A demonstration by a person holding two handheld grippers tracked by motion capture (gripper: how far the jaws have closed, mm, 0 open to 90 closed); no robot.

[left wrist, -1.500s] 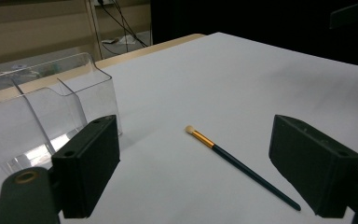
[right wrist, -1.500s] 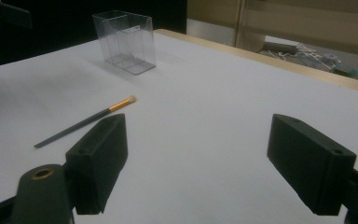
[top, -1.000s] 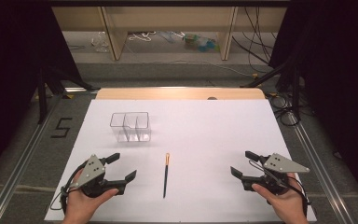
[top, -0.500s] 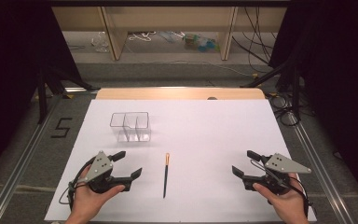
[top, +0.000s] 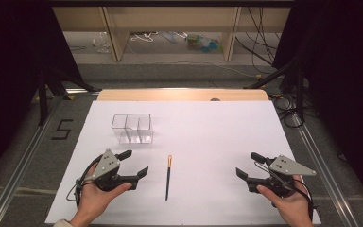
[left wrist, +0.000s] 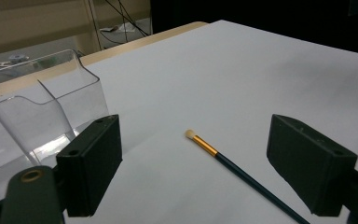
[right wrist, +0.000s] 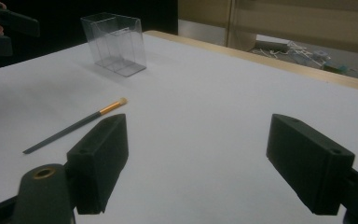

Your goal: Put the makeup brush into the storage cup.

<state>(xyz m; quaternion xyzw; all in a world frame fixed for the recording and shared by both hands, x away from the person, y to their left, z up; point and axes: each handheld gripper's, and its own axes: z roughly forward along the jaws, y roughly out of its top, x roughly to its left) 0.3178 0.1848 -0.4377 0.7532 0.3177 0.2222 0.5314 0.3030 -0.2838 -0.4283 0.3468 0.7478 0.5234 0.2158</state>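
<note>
A white table [top: 217, 137] is seen under a fixed overhead camera, with wooden shelving and loose cables on the floor beyond its far edge and dark curtains at either side. At the left of the high view, the left tongs [top: 134, 163] are held low over the table near its front edge, jaws spread and grasping nothing; their own camera looks between those jaws toward a small brush [left wrist: 235, 170] lying flat on the table. Behind and slightly left of the brush, a clear plastic organizer [top: 132, 127] with inner dividers stands upright, well apart from it. The brush [top: 168, 177] lies near the table's middle front, between the two hands, its long axis running almost straight away from the person, pale bristle tip and gold ferrule pointing toward the far edge and the dark handle end toward the near edge. At the right, the right tongs [top: 248, 165] are likewise held released, well apart from the brush. The step in hand is judged to be the approach for picking up the brush; the next move would call for the left tongs to be brought across the thin handle and closed squarely on it, low against the table.
</note>
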